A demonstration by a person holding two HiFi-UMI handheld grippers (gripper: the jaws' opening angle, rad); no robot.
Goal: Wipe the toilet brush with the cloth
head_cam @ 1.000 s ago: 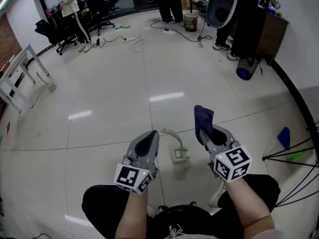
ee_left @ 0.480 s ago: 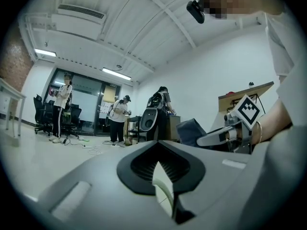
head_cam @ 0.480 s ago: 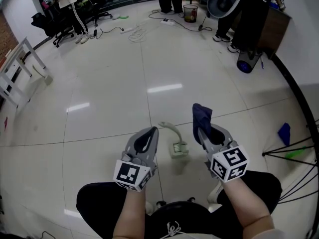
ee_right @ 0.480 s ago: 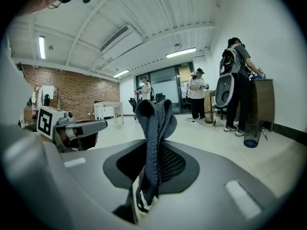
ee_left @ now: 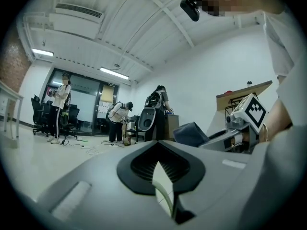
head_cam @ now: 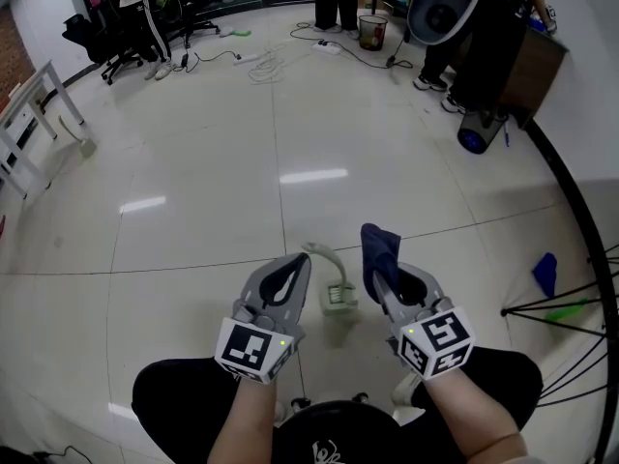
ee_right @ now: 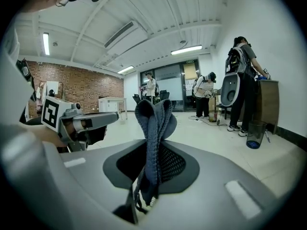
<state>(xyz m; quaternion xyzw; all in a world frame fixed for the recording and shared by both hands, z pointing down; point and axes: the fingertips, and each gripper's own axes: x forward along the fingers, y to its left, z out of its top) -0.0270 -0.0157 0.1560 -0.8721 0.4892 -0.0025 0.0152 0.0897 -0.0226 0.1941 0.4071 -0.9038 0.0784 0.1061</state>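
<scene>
A pale green toilet brush (head_cam: 336, 293) hangs just above the floor between my two grippers, its curved handle (head_cam: 322, 253) running to the tip of my left gripper (head_cam: 298, 264). The left gripper (ee_left: 160, 176) is shut, with a thin pale edge of the brush (ee_left: 163, 191) showing between its jaws. My right gripper (head_cam: 385, 271) is shut on a dark blue cloth (head_cam: 378, 246), which stands up out of the jaws just right of the brush. In the right gripper view the folded cloth (ee_right: 154, 124) rises from the right gripper (ee_right: 147, 178), and the left gripper (ee_right: 79, 121) shows at the left.
Glossy white tiled floor (head_cam: 213, 162) lies all around. At the far end are standing people (head_cam: 145, 13), office chairs, floor cables (head_cam: 266, 71) and a bin (head_cam: 372, 32). A white frame (head_cam: 29, 124) stands left. A blue scrap (head_cam: 545, 273) and black stand legs (head_cam: 561, 307) lie right.
The right gripper with the cloth has drifted slightly left, closer to the brush. The left gripper still holds the brush; the view has shifted a little.
</scene>
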